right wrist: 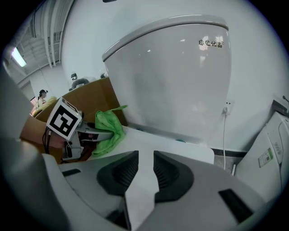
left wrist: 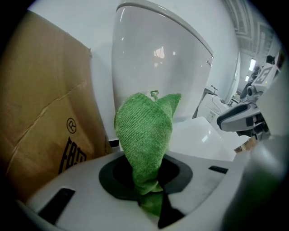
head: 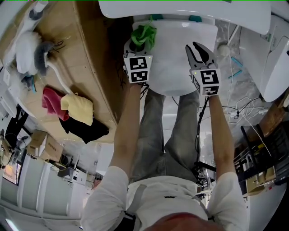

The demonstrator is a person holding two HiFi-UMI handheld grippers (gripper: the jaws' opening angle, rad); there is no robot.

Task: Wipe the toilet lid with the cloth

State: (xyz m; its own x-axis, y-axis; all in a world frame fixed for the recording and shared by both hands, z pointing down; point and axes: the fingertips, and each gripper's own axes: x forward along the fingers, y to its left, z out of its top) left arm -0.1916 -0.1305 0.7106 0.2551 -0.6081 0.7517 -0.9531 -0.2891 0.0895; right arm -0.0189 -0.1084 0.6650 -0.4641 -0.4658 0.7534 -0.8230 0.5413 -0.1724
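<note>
The white toilet lid point(head: 180, 49) lies closed in front of the tank point(head: 180, 9). Over the lid's left rear corner my left gripper point(head: 141, 41) is shut on a green cloth point(head: 144, 35), which sticks up bunched from between its jaws point(left wrist: 146, 135). My right gripper point(head: 198, 52) hovers over the right side of the lid, open with a narrow gap and nothing between its jaws point(right wrist: 142, 167). In the right gripper view the cloth point(right wrist: 108, 126) hangs at the lid's point(right wrist: 158, 144) far left corner, below the tank point(right wrist: 176, 72).
A brown cardboard panel point(head: 90, 67) stands close on the left of the toilet, with red, yellow and black rags point(head: 67, 108) beside it. Cables point(head: 239, 108) lie on the floor to the right, near another white fixture point(head: 275, 67). A cord point(right wrist: 224, 131) hangs behind the tank.
</note>
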